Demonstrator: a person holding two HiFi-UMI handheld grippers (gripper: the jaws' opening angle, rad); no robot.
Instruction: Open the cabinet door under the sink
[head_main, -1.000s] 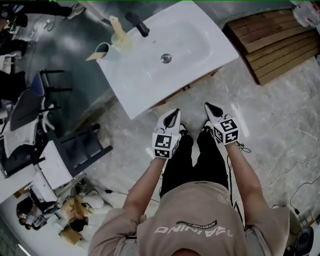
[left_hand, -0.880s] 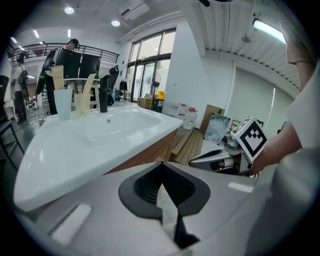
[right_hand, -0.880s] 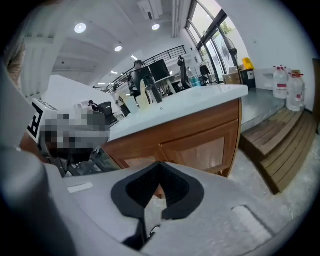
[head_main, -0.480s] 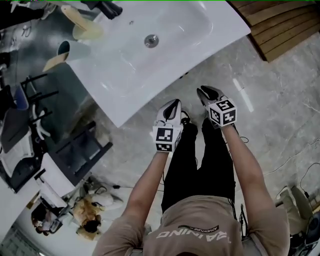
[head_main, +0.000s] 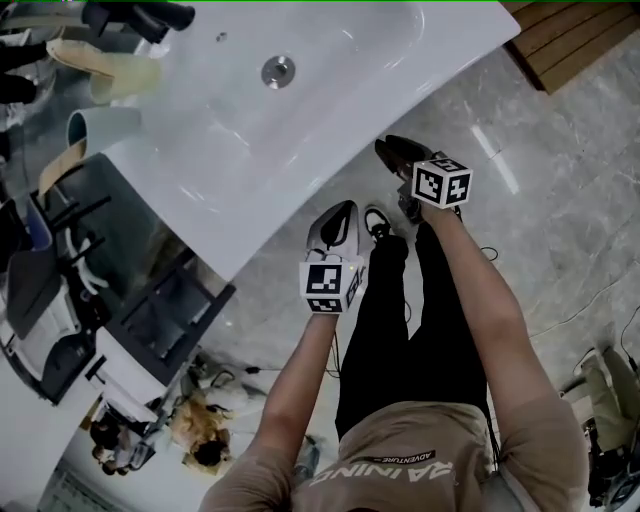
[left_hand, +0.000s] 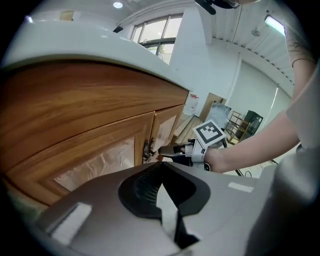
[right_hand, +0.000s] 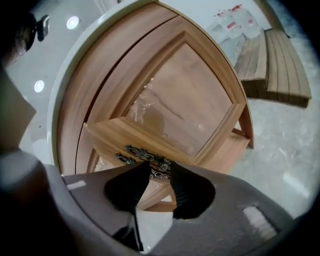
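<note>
Reads "TRAINING" in large pale capitals across the shirt (head_main: 420, 480), upside down in the head view. Just above, on a small dark patch (head_main: 395, 457), reads "ADVENTURE" in tiny capitals. On the cube (head_main: 325, 285) of the left gripper (head_main: 343, 210) and the cube (head_main: 441, 184) of the right gripper (head_main: 385, 148), only square black-and-white code patterns, with no letters or digits. Red marks on a white panel (right_hand: 235, 22) in the right gripper view — too blurred to read. Nothing else legible.

Even indoor light, soft glare on the white sink (head_main: 330, 90); gripper views bend strongly, corners black.
</note>
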